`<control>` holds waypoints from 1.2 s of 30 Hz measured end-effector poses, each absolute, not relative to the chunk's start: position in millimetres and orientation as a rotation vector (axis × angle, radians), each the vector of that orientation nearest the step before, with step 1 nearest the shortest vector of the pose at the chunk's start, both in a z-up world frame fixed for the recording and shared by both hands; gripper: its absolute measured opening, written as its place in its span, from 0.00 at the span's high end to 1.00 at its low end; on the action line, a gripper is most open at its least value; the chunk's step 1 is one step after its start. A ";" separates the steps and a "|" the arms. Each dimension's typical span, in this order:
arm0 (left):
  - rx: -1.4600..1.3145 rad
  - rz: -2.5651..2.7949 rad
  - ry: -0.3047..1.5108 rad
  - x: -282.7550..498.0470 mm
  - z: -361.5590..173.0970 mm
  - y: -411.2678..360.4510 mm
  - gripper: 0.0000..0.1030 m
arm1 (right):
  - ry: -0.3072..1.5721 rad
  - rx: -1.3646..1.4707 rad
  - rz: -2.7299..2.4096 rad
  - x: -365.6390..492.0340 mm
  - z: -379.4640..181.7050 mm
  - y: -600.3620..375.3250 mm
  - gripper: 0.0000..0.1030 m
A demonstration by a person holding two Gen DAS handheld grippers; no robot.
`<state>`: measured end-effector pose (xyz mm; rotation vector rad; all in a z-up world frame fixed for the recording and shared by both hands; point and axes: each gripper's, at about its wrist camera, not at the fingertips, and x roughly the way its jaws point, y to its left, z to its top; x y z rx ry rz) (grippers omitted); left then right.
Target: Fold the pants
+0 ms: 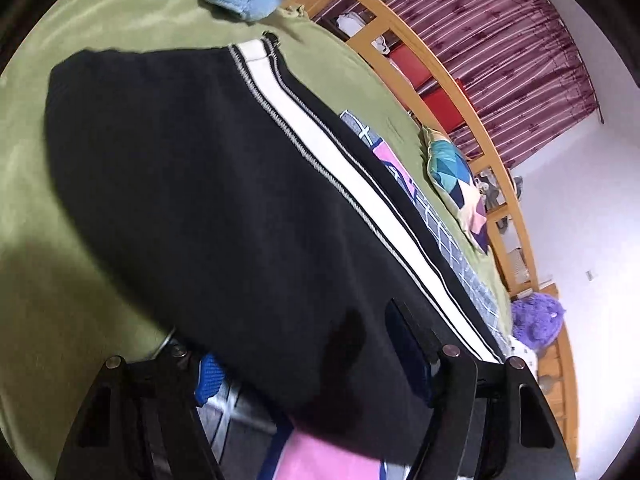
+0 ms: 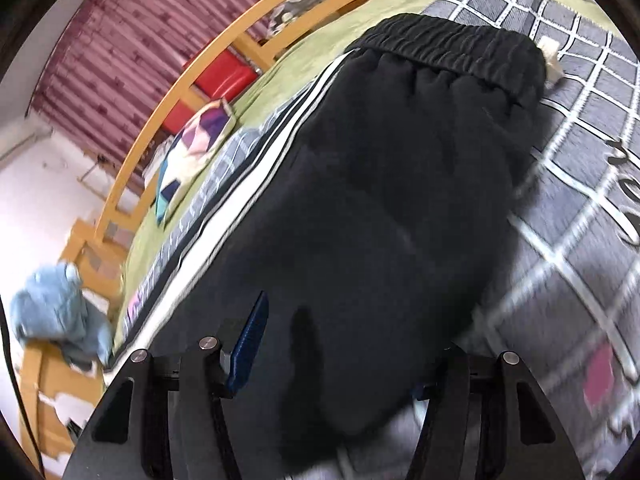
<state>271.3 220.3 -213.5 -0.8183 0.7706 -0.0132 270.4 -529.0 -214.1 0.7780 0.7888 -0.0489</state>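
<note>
Black pants (image 1: 208,200) with one white side stripe (image 1: 320,148) lie flat between both spread claws, left claw (image 1: 308,364) and right claw (image 2: 344,344), neither pinching cloth. They rest on a grey checked blanket (image 2: 568,128) over a green bed cover (image 1: 48,152). One patterned cushion (image 1: 456,184), one blue garment (image 2: 56,316), a wooden rail (image 2: 168,92), striped curtain (image 1: 500,40), white wall.

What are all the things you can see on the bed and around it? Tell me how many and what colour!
pants: one, black with white side stripes, flat on the bed
sheet: one, green, under everything
blanket: one, grey checked with pink, under the pants
pillow: one, many colours, by the rail
rail: one, wooden, along the bed
curtain: one, maroon striped, behind the rail
left gripper: one, black, blue pads, around the pants' edge
right gripper: one, black, around the pants' edge
</note>
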 end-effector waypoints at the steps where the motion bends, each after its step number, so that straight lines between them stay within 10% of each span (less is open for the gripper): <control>1: -0.820 0.001 0.763 277.6 -213.1 220.6 0.34 | 0.782 0.797 -0.053 276.6 -215.6 -532.7 0.43; 3: -0.847 0.045 0.767 289.6 -213.7 223.6 0.41 | 0.769 0.815 -0.072 288.4 -218.4 -538.5 0.51; 4: -0.857 0.068 0.779 294.1 -213.9 226.3 0.53 | 0.777 0.797 -0.091 293.9 -218.4 -539.1 0.72; 6: -0.840 0.098 0.819 305.2 -210.5 228.2 0.83 | 0.806 0.756 -0.119 304.9 -218.2 -538.7 0.83; 15: -0.670 -0.004 0.779 251.2 -100.0 214.8 0.88 | 0.689 0.567 -0.075 257.4 -95.6 -531.6 0.93; 22: -0.580 0.002 0.905 135.0 -136.0 196.1 0.88 | 0.859 0.505 -0.056 147.0 -119.1 -541.8 0.92; 25: -0.549 0.052 0.985 119.1 -168.4 189.0 0.85 | 0.941 0.602 -0.054 110.0 -170.4 -548.1 0.84; 29: -0.523 0.105 1.069 99.2 -169.8 191.3 0.41 | 0.901 0.726 -0.052 61.3 -191.5 -552.7 0.72; 33: -0.410 0.091 1.025 86.0 -149.6 181.6 0.35 | 0.734 0.739 -0.092 24.8 -168.6 -567.9 0.36; 36: -0.412 0.072 1.008 81.0 -143.0 170.3 0.34 | 0.688 0.853 -0.091 33.5 -171.1 -590.8 0.31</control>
